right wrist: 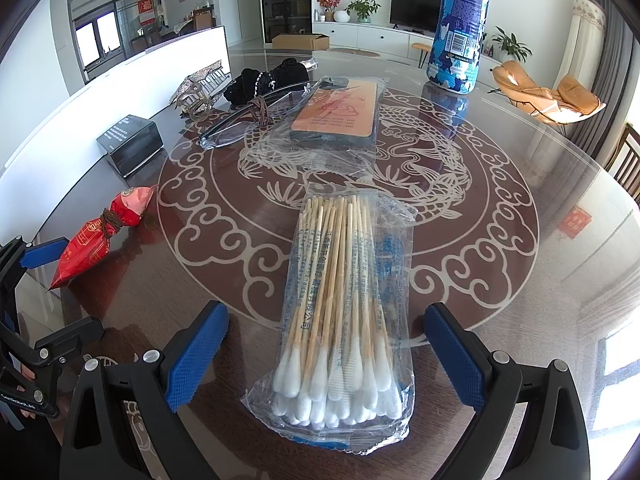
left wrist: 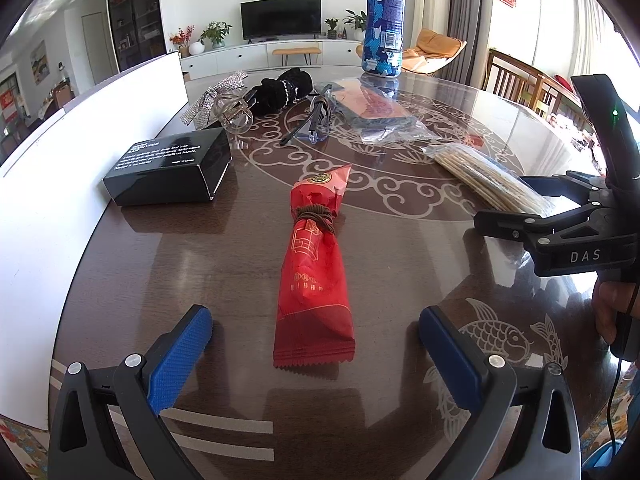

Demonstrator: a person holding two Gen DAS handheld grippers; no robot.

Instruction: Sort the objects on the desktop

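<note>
A red foil packet (left wrist: 316, 268) tied with a brown cord lies lengthwise on the round glass-topped table (left wrist: 224, 248). My left gripper (left wrist: 316, 316) is open, its blue pads (left wrist: 180, 356) standing either side of the packet's near end without touching it. A clear bag of cotton swabs (right wrist: 340, 320) lies ahead in the right wrist view. My right gripper (right wrist: 324, 312) is open, with the cotton-tip end of the bag between its fingers. The left wrist view also shows the right gripper (left wrist: 516, 200) beside the swab bag (left wrist: 488, 176).
Farther back are a black box (left wrist: 168, 168), glasses (left wrist: 312, 124), a flat orange pack in plastic (left wrist: 372, 108), a black scrunchie (left wrist: 284, 88), a clear hair claw (left wrist: 232, 112) and a tall blue camouflage bottle (left wrist: 384, 20). A white board (left wrist: 60, 160) lies along the left edge.
</note>
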